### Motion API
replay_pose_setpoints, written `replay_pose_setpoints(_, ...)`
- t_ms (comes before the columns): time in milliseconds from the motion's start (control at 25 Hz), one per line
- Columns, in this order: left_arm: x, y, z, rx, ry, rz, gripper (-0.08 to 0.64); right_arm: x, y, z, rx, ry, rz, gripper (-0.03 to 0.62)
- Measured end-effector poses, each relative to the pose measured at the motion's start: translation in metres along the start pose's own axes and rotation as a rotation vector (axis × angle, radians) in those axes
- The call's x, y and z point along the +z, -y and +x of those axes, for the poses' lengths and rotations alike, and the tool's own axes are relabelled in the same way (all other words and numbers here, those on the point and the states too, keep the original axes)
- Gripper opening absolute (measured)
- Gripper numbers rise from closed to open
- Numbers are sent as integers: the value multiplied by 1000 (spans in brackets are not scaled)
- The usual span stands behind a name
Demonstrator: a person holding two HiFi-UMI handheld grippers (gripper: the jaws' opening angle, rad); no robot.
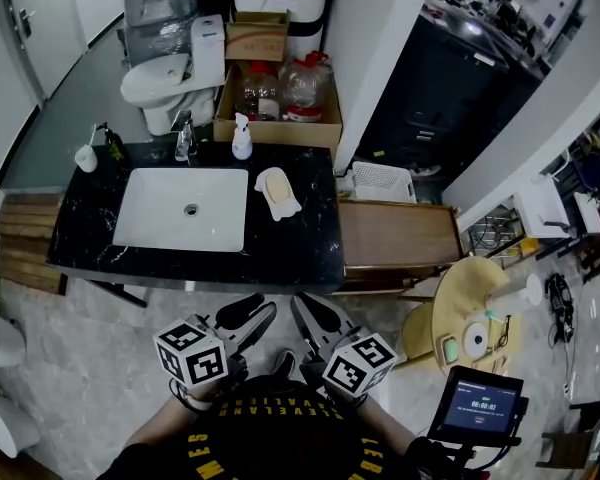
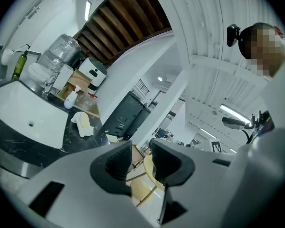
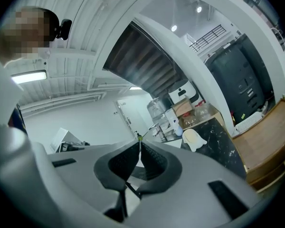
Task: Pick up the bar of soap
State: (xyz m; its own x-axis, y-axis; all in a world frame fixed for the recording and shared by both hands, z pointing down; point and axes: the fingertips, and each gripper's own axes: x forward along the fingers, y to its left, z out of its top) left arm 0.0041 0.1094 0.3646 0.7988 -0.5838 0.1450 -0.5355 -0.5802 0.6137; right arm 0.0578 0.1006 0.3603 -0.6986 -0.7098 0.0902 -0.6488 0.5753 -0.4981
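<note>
From the head view, we are looking down on two grippers held low in front of the person's body. The left gripper (image 1: pixel 256 313) and the right gripper (image 1: pixel 310 310) are angling inward toward each other, both pointing at one black counter (image 1: pixel 315 253). One bar of soap (image 1: pixel 275 188) is lying on one white soap dish (image 1: pixel 289 208), ahead of the gap between the two grippers and well apart from both. To the left of the soap we are seeing one white sink (image 1: pixel 140 226), one faucet (image 1: pixel 184 140) and one spray bottle (image 1: pixel 241 136). Beyond those, one cardboard box (image 1: pixel 280 128) is holding two water jugs (image 1: pixel 260 90).

In the left gripper view, the left gripper (image 2: pixel 141 160) is standing released, its two jaws apart, with only pale wooden furniture (image 2: pixel 138 184) showing through the gap. The soap (image 2: pixel 84 122) is lying up and to the left of the jaws, far off.

In the right gripper view, the right gripper (image 3: pixel 139 146) is clenched, its jaw tips meeting on nothing. The soap (image 3: pixel 192 137) is lying ahead and to the right of the jaws.
</note>
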Motion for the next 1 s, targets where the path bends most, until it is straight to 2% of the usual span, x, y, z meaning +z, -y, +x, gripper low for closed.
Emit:
replay_pose_setpoints(160, 7, 1, 32, 15, 9, 12, 139, 18, 32, 0, 13, 5, 6, 21)
replay_pose_setpoints(360, 10, -7, 55, 54, 28, -12, 139, 26, 60, 7, 43, -21, 32, 21)
replay_pose_setpoints(720, 24, -22, 77, 86, 40, -30, 139, 36, 83, 26, 59, -51, 41, 21)
replay_pose_setpoints(1000, 36, -50, 86, 69, 10, -54, 138, 37, 97, 56, 21, -62, 56, 21)
